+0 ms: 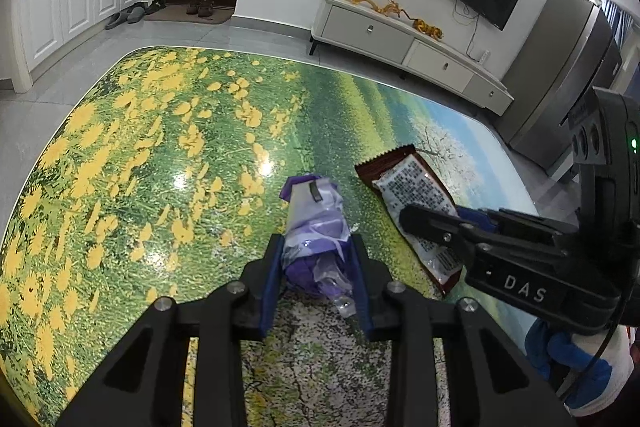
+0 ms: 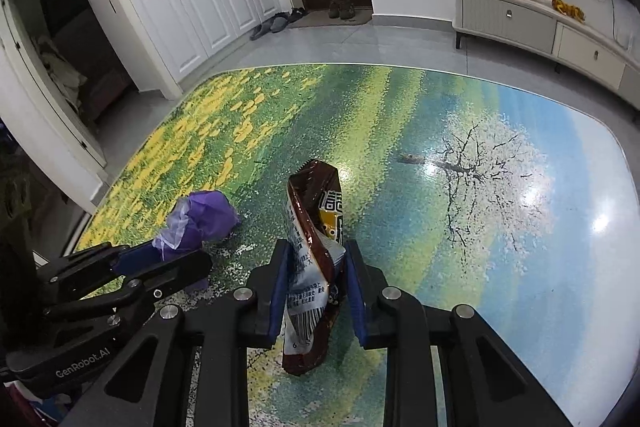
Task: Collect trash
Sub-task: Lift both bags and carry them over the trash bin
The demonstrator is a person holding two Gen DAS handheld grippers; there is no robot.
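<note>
My left gripper (image 1: 316,247) is shut on a crumpled purple and clear plastic wrapper (image 1: 316,223) over the table. The wrapper also shows in the right wrist view (image 2: 204,215), with the left gripper (image 2: 188,259) around it. My right gripper (image 2: 316,251) is shut on a brown and white snack packet (image 2: 316,227), which stands folded between the blue pads. In the left wrist view the packet (image 1: 416,195) lies to the right of the wrapper, with the right gripper (image 1: 424,219) on it.
The table (image 1: 160,155) has a glossy top printed with yellow flowers, a green field and a white tree. Beyond it are a white TV cabinet (image 1: 400,43), white cupboards (image 2: 200,3), a brown door and shoes on the grey floor.
</note>
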